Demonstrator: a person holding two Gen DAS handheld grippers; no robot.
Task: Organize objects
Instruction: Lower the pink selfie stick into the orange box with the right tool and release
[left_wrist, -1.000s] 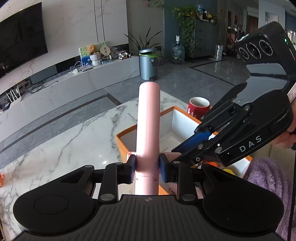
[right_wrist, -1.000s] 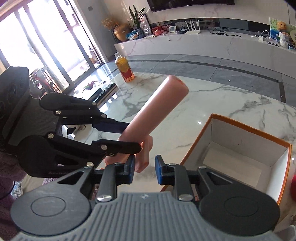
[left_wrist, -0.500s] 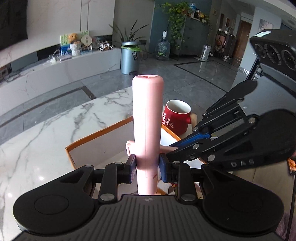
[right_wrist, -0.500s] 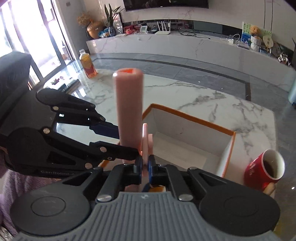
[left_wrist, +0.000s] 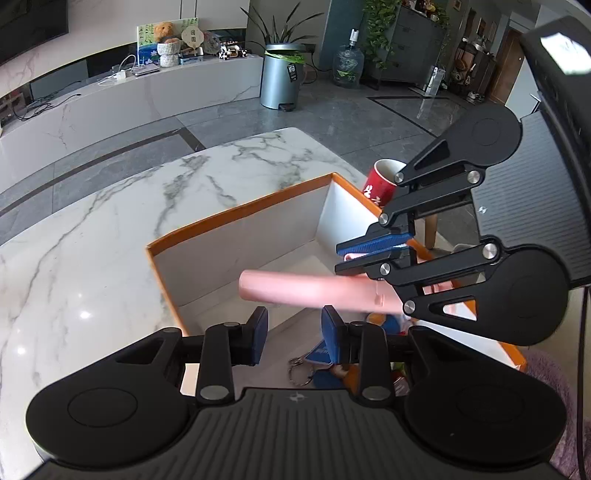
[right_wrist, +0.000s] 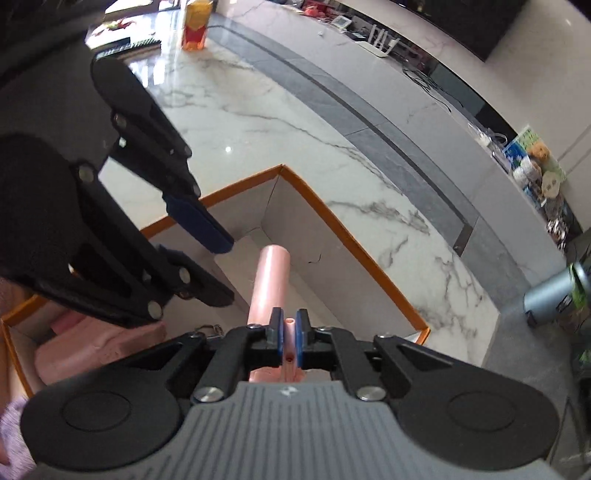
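Room: Big bright living room with a white marble table (left_wrist: 110, 229) and grey floor tiles.
Box: an open white cardboard box with an orange rim (left_wrist: 236, 214) is sitting on the table, with small things like a key ring (left_wrist: 299, 365) already lying inside.
Pink thing: the long pink plastic tube with a thin handle tab (left_wrist: 306, 288) was standing upright a moment ago; now it is lying flat, hanging low over the inside of the box.
Left gripper (left_wrist: 293, 330): it was squeezing the tube before. Now its blue pads are moving apart and nothing is between them.
Right gripper (right_wrist: 290, 338): it is pinching tight on the tube's thin tab, so it alone is carrying the tube.
What it means: the hand-over looks finished, and the tube is nearly put away.
Nearby: a red mug (left_wrist: 380, 181) is standing behind the box.
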